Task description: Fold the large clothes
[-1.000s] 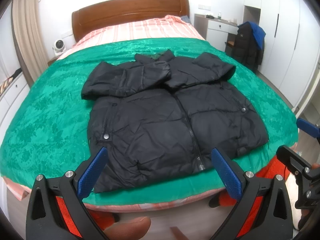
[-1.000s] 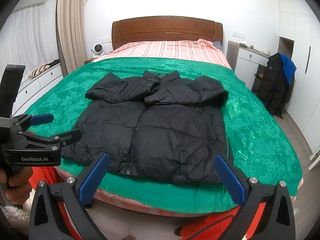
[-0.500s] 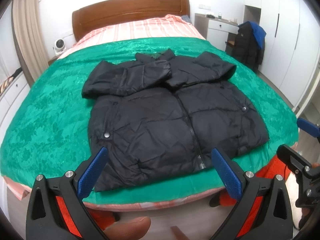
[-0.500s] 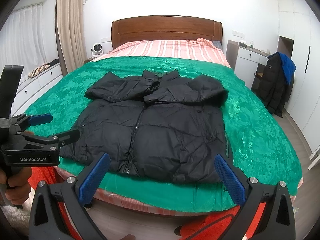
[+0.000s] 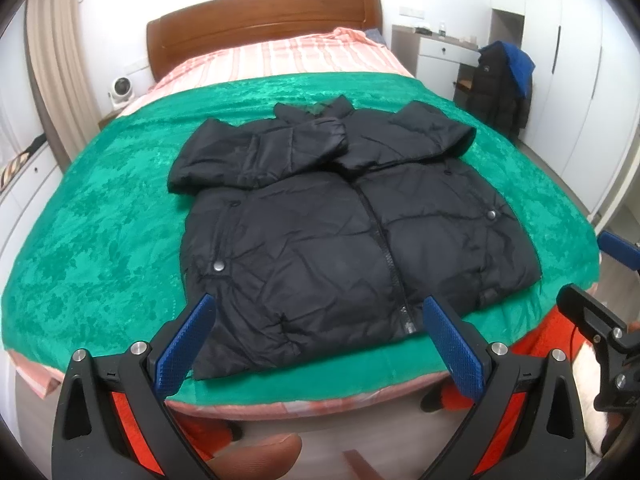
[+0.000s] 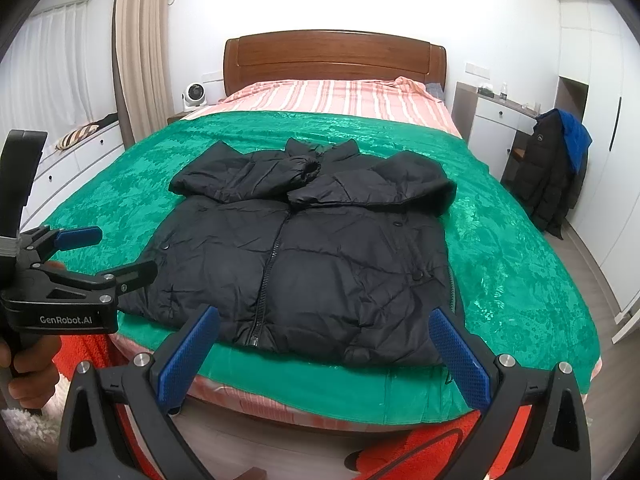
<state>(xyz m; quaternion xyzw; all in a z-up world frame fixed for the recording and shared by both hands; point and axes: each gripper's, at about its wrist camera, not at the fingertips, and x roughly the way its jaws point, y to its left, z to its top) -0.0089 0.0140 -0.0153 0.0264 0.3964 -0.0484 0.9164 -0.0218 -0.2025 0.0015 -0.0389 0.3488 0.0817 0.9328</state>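
Note:
A black puffer jacket (image 5: 340, 232) lies front up on the green bedspread (image 5: 100, 220), zipped, with both sleeves folded across the chest. It also shows in the right wrist view (image 6: 312, 256). My left gripper (image 5: 320, 340) is open and empty, held off the foot of the bed, short of the jacket's hem. My right gripper (image 6: 324, 352) is open and empty, also off the foot of the bed near the hem. The left gripper also shows in the right wrist view (image 6: 100, 252) at the left edge.
The bed has a wooden headboard (image 6: 332, 56) and a striped pink sheet (image 6: 332, 96). A white dresser (image 6: 496, 120) and a dark coat with a blue hood (image 6: 556, 168) stand to the right. White drawers (image 6: 72, 156) line the left wall.
Both grippers have edged slightly closer to the bed. The jacket has not moved and both grippers stay open.

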